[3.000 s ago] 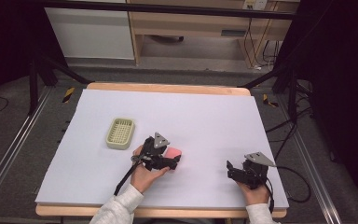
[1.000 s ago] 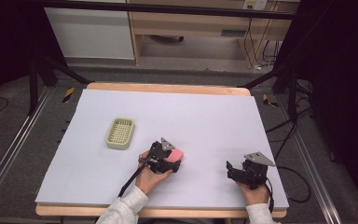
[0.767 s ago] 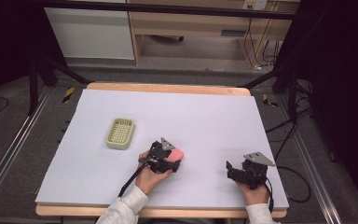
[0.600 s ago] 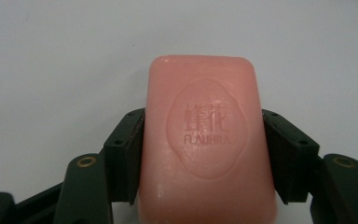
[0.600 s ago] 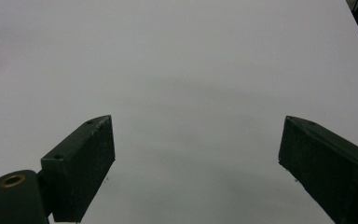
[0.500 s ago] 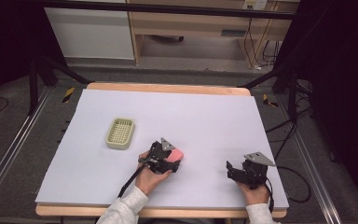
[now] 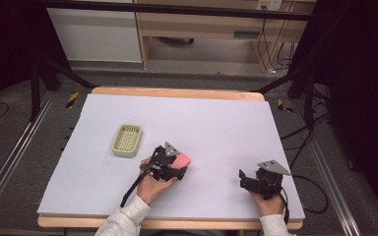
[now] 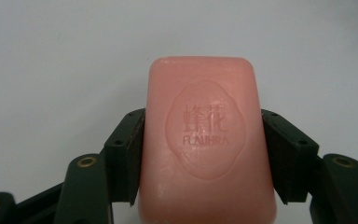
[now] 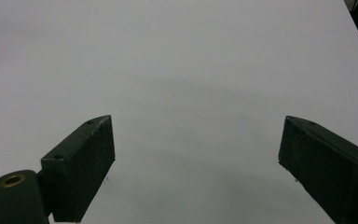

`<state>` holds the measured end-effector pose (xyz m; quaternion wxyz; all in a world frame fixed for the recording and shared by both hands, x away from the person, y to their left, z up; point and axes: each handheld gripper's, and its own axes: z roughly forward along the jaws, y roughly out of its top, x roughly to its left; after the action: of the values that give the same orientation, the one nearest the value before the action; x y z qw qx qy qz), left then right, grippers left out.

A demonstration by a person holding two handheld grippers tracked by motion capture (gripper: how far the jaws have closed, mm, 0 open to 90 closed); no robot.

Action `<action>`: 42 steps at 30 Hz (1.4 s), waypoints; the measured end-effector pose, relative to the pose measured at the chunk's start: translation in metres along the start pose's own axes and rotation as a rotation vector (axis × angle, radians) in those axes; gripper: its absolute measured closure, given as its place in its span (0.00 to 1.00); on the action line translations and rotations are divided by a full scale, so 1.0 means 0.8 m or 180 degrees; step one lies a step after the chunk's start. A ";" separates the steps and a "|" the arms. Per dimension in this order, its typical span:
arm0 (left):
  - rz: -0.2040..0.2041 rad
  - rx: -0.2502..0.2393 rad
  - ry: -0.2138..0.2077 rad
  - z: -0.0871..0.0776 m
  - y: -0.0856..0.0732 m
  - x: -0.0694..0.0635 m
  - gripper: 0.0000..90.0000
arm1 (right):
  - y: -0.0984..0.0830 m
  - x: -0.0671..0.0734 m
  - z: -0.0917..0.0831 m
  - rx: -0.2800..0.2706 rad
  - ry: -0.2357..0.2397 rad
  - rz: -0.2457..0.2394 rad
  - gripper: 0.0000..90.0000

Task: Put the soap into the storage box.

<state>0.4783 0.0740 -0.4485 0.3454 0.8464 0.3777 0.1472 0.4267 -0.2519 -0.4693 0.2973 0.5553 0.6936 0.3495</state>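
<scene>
A pink bar of soap [image 8: 205, 140] with an embossed oval stamp sits between the two black jaws of my left gripper [image 8: 200, 140], which press on both its long sides. In the high view that left gripper [image 7: 174, 164] holds the soap [image 7: 182, 160] near the middle of the front half of the table. My right gripper [image 7: 248, 179] rests near the table's front right with its jaws wide apart; in the right gripper view the gripper [image 9: 196, 158] has only bare white surface between its jaws.
A pale green ribbed soap dish [image 7: 127, 140] lies on the white tabletop [image 7: 216, 123] to the left of the left gripper. A wooden edge [image 7: 177, 92] borders the table. Black stand legs and cables run on the floor around it.
Since three seconds ago the left gripper with the soap has shifted slightly right and toward the front. Over the last second nothing has visibly moved. The right gripper stays put.
</scene>
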 end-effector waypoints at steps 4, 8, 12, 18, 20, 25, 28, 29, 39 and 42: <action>-0.0020 -0.0017 -0.0012 -0.011 0.001 0.005 0.41 | 0.000 0.000 0.000 -0.0005 0.0001 0.0006 0.12; -0.0025 -0.0032 -0.0014 -0.017 0.000 0.009 0.41 | 0.000 0.000 -0.001 -0.0004 -0.0004 0.0000 0.12; -0.0024 -0.0046 -0.0003 -0.023 0.000 0.013 0.41 | 0.000 0.000 -0.001 -0.0005 -0.0004 0.0006 0.12; -0.0042 -0.0083 0.0015 -0.035 0.002 0.022 0.41 | 0.000 0.000 0.000 -0.0001 -0.0008 -0.0005 0.12; -0.0052 -0.0100 0.0019 -0.039 0.002 0.025 0.41 | 0.000 0.000 0.000 -0.0005 -0.0010 -0.0003 0.12; -0.0104 -0.0152 0.0045 -0.050 0.000 0.034 0.41 | 0.000 0.000 -0.001 -0.0009 -0.0014 -0.0001 0.12; -0.0136 -0.0178 0.0061 -0.055 -0.003 0.040 0.41 | 0.000 0.000 -0.001 -0.0013 -0.0019 0.0003 0.12; -0.0149 -0.0183 0.0066 -0.057 -0.004 0.042 0.41 | 0.000 0.000 -0.001 -0.0012 -0.0019 0.0004 0.12; -0.0220 -0.0229 0.0109 -0.073 -0.012 0.058 0.41 | 0.000 0.000 -0.001 -0.0012 -0.0026 0.0005 0.12; -0.0248 -0.0248 0.0123 -0.078 -0.015 0.064 0.41 | 0.000 0.000 -0.002 -0.0023 -0.0033 -0.0003 0.12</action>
<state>0.4738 0.1473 -0.4127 0.3761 0.8140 0.4110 0.1645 0.4253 -0.2523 -0.4686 0.3031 0.5557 0.6910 0.3490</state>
